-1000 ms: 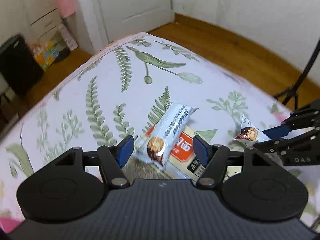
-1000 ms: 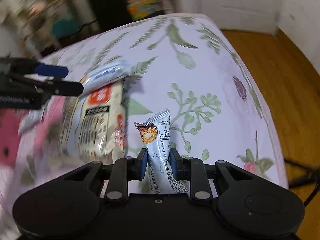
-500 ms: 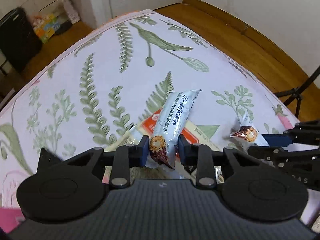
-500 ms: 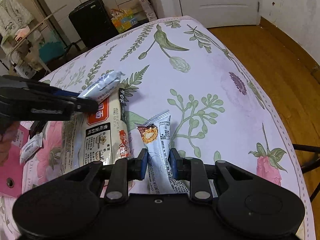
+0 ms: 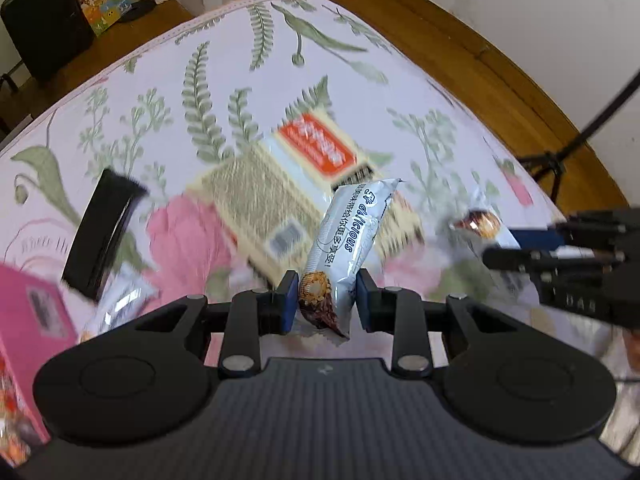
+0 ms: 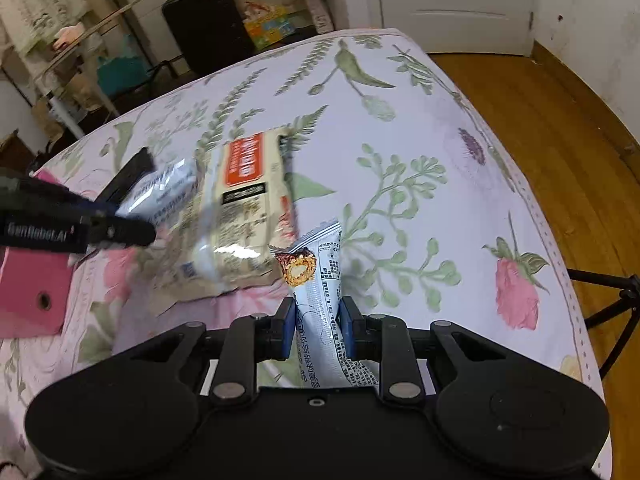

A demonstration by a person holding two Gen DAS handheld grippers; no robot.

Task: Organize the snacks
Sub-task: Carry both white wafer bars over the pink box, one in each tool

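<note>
My left gripper is shut on a silver snack bar, lifted off the floral bed cover. My right gripper is shut on a second silver snack bar, also held above the cover. A large cream snack packet with an orange label lies flat on the bed between them, and it shows in the right wrist view as the packet. The right gripper with its bar appears at the right edge of the left wrist view. The left gripper with its bar appears at the left of the right wrist view.
A pink box stands at the left, seen as the pink box in the right wrist view. A black flat object lies on the bed near it. Another small wrapped snack lies beside the box. Wooden floor and a tripod lie beyond the bed's right edge.
My left gripper closed on the silver bar and lifted it off the cream packet, moving left toward the pink box. My right gripper rose with its bar, still shut.
</note>
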